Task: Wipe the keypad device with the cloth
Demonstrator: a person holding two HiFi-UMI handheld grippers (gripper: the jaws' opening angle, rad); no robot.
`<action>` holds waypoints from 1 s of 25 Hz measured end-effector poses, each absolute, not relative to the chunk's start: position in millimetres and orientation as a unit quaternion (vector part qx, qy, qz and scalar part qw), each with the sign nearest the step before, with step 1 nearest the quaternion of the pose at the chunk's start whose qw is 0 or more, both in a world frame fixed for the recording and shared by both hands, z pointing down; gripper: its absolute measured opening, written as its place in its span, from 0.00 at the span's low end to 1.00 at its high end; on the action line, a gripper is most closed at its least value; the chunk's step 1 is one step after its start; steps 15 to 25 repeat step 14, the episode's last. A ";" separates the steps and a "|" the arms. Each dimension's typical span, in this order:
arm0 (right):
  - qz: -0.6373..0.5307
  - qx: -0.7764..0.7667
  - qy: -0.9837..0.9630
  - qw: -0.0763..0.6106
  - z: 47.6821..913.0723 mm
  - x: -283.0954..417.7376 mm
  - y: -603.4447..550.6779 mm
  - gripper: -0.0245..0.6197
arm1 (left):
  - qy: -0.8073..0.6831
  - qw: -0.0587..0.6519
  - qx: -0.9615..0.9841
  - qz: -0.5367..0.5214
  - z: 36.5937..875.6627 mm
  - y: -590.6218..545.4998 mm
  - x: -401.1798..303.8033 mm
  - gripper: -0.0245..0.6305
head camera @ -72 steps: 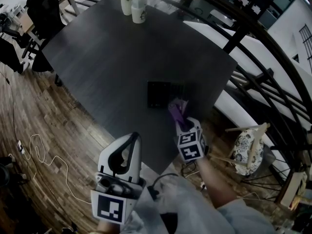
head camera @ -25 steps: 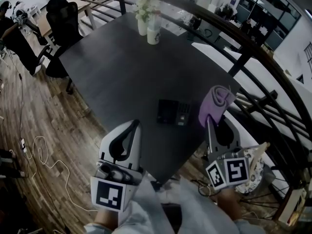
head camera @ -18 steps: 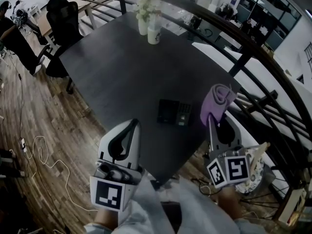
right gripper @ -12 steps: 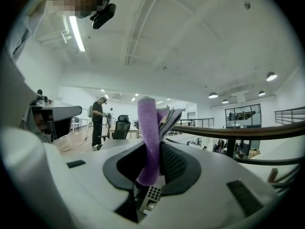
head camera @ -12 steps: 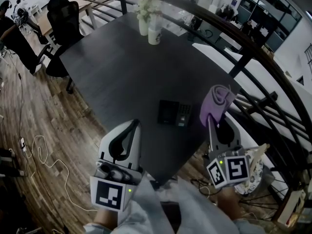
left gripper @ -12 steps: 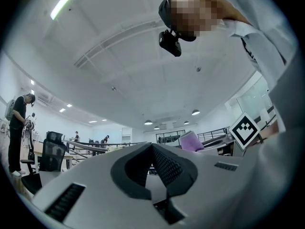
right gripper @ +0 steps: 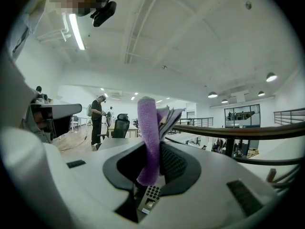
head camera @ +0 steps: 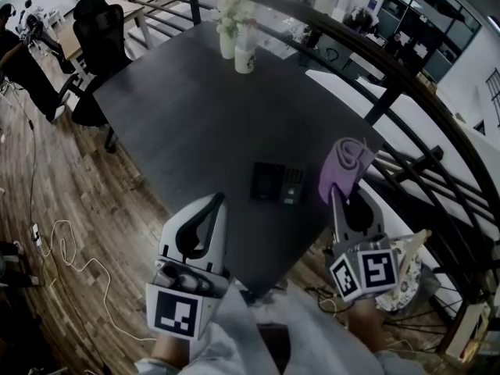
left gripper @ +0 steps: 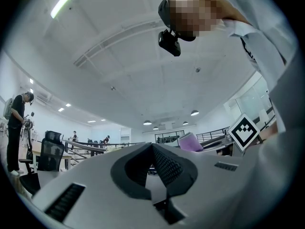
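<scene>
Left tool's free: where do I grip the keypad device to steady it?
Probably take the keypad device by its left, dark-panel end, the left tool opened and coming from the near left. It lies flat, so pinch its thin edges, keeping the keys clear.

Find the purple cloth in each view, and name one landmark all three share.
Head view: purple cloth right of centre, sticking up from the right gripper.
Left gripper view: right of centre, small, beyond the jaws.
Right gripper view: centre, clamped between the jaws.
Shared landmark: the black office chair, upper left in the head view.
</scene>
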State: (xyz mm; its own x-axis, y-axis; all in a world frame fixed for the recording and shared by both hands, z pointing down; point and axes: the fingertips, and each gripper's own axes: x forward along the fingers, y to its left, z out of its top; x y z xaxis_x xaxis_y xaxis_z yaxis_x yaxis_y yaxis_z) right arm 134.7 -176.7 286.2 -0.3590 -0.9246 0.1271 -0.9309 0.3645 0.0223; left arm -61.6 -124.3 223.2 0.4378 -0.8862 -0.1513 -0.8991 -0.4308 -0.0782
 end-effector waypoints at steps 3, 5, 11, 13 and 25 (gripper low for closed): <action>0.028 0.563 -0.824 0.060 287.8 133.9 -178.7 0.17 | 0.529 0.073 -0.844 0.041 224.5 -125.6 -62.9 0.05; 0.029 0.562 -0.825 0.060 288.3 133.1 -179.6 0.17 | 0.530 0.072 -0.844 0.042 224.7 -126.6 -63.1 0.05; 0.030 0.560 -0.826 0.060 288.0 133.0 -178.4 0.17 | 0.529 0.073 -0.844 0.042 223.8 -124.9 -61.9 0.05; 0.031 0.561 -0.825 0.059 288.6 133.6 -177.9 0.17 | 0.530 0.073 -0.844 0.042 224.2 -124.4 -61.4 0.05; 0.032 0.561 -0.825 0.059 289.0 133.8 -177.6 0.17 | 0.530 0.073 -0.844 0.042 224.3 -124.2 -61.2 0.05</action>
